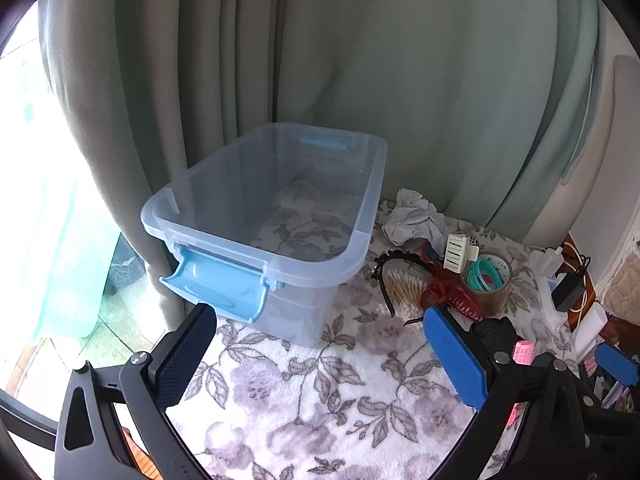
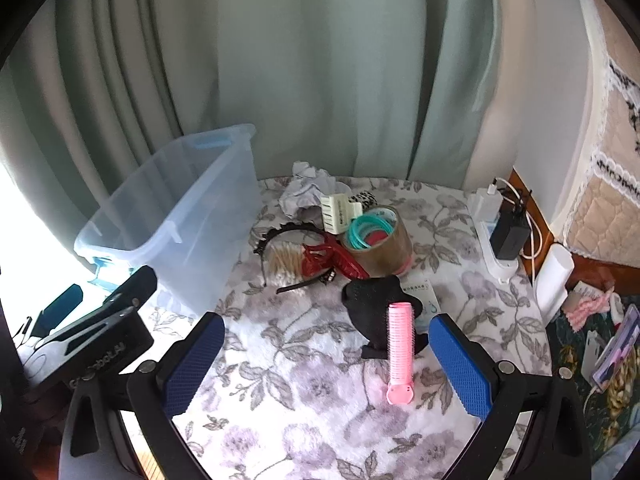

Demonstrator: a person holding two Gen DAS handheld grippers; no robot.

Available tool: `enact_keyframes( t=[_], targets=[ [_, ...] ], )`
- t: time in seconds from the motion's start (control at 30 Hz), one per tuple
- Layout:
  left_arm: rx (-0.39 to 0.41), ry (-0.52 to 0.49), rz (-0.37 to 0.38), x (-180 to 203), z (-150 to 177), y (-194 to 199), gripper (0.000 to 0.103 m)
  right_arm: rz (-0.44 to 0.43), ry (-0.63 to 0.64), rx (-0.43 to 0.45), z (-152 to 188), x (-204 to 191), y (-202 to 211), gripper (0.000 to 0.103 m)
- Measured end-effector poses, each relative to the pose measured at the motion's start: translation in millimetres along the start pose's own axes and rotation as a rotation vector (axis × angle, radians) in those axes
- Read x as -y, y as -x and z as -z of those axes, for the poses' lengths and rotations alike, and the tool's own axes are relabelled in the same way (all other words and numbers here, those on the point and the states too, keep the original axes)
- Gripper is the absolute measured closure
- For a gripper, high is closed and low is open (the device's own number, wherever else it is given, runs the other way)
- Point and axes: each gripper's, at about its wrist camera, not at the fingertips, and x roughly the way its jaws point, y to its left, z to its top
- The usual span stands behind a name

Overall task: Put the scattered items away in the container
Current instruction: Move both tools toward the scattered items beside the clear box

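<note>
The green curtain (image 1: 400, 80) fills the background, its top cut off; the floral-covered counter (image 2: 304, 392) carries everything; the clear blue container (image 1: 264, 216) stands at the counter's left rear, nothing visible inside it, its far wall blurred in the right view; the tape roll (image 2: 380, 248) holds teal rings whose number is hard to tell; the black headband (image 2: 292, 232) lies over cotton swabs, partly hidden by a red claw clip (image 2: 332, 260); the pink hair roller (image 2: 400, 352) overlaps a dark cloth; the left tool (image 1: 320, 360) and right tool (image 2: 326, 364) gape wide, holding nothing.
</note>
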Motion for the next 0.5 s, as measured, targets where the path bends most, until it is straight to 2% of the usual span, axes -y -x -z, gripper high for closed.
enact_keyframes(
  t=[0.2,0.3,0.37,0.5],
  targets=[
    [0.035,-0.001,0.011,-4,1,7,0.000,0.021,0.012,0.040,-15,-4,8,0.000],
    [0.044,-0.003,0.015,-5,1,10,0.000,0.002,0.015,0.092,-11,-9,25,0.000],
    [0.053,-0.006,0.004,-4,0,13,0.000,-0.029,0.010,0.091,-14,-6,30,0.000],
    [0.070,-0.012,-0.001,-3,1,16,0.000,-0.039,0.011,0.099,-12,-7,29,0.000]
  ],
)
